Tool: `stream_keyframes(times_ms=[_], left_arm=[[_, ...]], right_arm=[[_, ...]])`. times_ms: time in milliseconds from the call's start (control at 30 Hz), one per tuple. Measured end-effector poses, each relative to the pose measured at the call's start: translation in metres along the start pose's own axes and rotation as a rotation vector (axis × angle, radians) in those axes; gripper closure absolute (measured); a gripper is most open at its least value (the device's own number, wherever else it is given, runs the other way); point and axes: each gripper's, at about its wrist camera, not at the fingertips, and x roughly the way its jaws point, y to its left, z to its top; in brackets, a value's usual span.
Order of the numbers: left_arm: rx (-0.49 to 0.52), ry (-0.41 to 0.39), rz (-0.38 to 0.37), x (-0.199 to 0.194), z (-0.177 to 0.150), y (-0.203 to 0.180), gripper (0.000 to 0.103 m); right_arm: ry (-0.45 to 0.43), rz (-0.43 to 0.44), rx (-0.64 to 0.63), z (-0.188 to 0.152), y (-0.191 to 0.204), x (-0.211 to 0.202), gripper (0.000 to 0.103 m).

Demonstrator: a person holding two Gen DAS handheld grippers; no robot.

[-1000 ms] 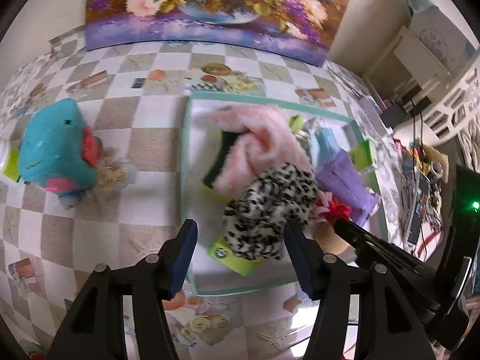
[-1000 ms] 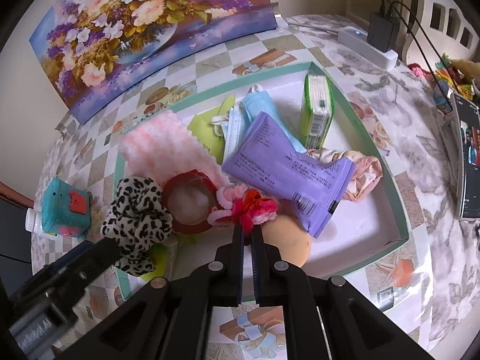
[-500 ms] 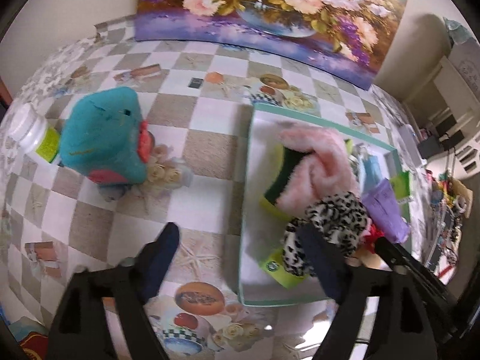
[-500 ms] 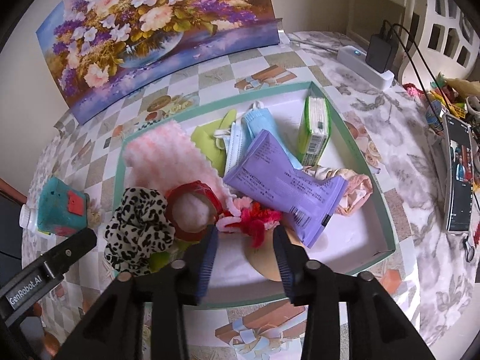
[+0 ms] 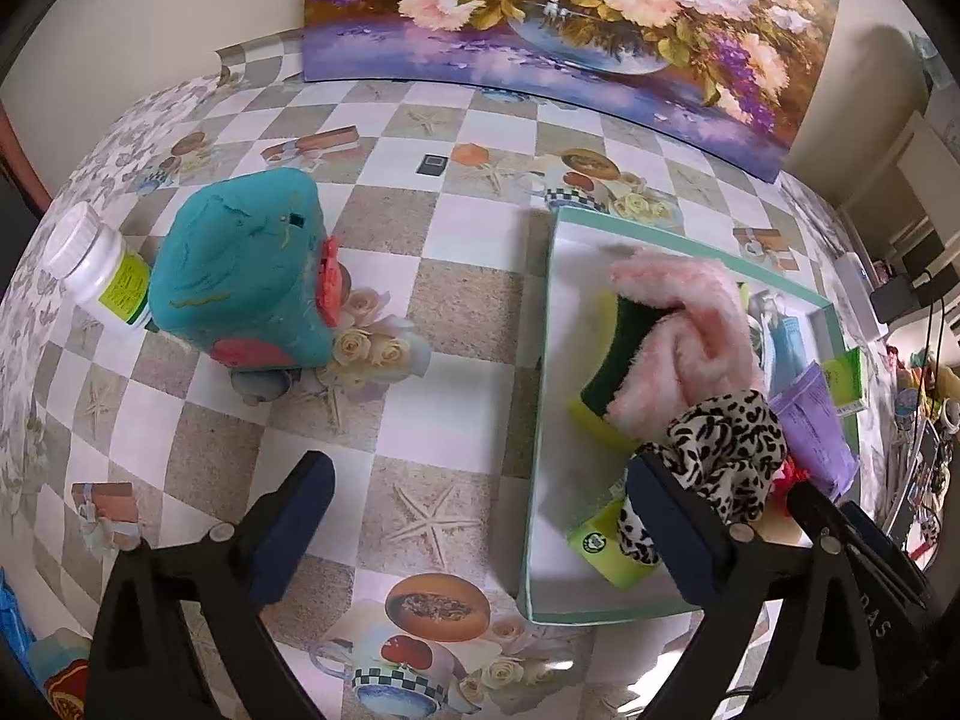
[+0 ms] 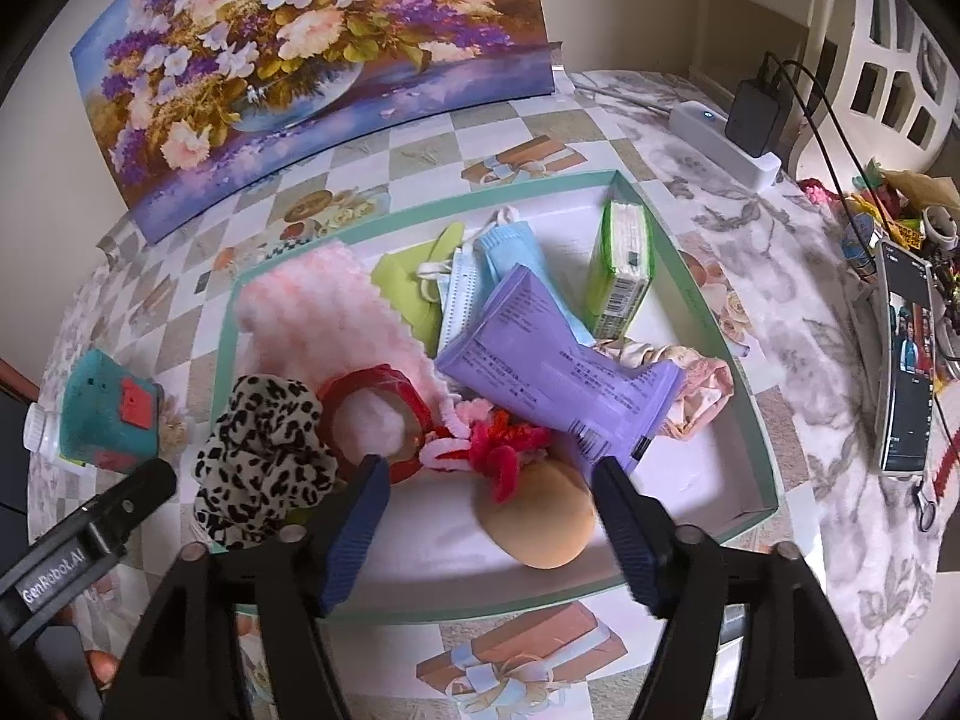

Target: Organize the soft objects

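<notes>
A teal-rimmed white tray (image 6: 744,360) (image 5: 540,396) holds soft things: a pink fluffy cloth (image 6: 324,318) (image 5: 690,324), a leopard scrunchie (image 6: 264,456) (image 5: 726,450), a red-and-pink scrunchie (image 6: 498,450), a tan sponge puff (image 6: 540,528), a purple packet (image 6: 558,366), face masks (image 6: 480,276) and a green tissue pack (image 6: 624,270). A teal plush toy (image 5: 240,276) (image 6: 108,414) sits on the table left of the tray. My left gripper (image 5: 480,534) is open and empty over the table by the tray's left rim. My right gripper (image 6: 486,522) is open and empty above the tray's front.
A white pill bottle (image 5: 96,264) lies beside the teal toy. A flower painting (image 5: 570,30) leans at the back. A phone (image 6: 906,360), a power strip (image 6: 726,144) with charger and cables sit on the right.
My right gripper opened and let go of the red-and-pink scrunchie, which now lies in the tray. My left gripper opened wider and swung left, away from the leopard scrunchie toward the teal toy.
</notes>
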Motion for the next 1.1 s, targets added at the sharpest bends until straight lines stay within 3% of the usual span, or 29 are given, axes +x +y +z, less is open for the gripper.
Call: stream_keyframes(times_ms=[100,200,467,767,867,1100], left_arm=[[-0.015,-0.003,0.001,0.000,0.000,0.004,0.005],[-0.022,-0.003,0.002,0.001,0.000,0.006,0.004],[-0.016,-0.026,0.002,-0.003,-0.002,0.010,0.004],[0.030,-0.031,0.093,-0.008,-0.012,0.015,0.004],[0.046,-0.046,0.153,-0.013,-0.017,0.017,0.004],[0.018,-0.016,0.145,-0.021,-0.027,0.028,0.004]], right_arm=[[-0.003,-0.013,-0.010,0.000,0.001,-0.001,0.015],[-0.005,-0.027,-0.023,-0.002,0.003,-0.001,0.000],[-0.019,-0.059,-0.038,-0.008,0.007,-0.005,0.000],[-0.016,-0.092,-0.084,-0.021,0.016,-0.010,0.000],[-0.021,-0.102,-0.095,-0.025,0.020,-0.013,0.000],[-0.035,-0.112,-0.119,-0.031,0.027,-0.022,0.000]])
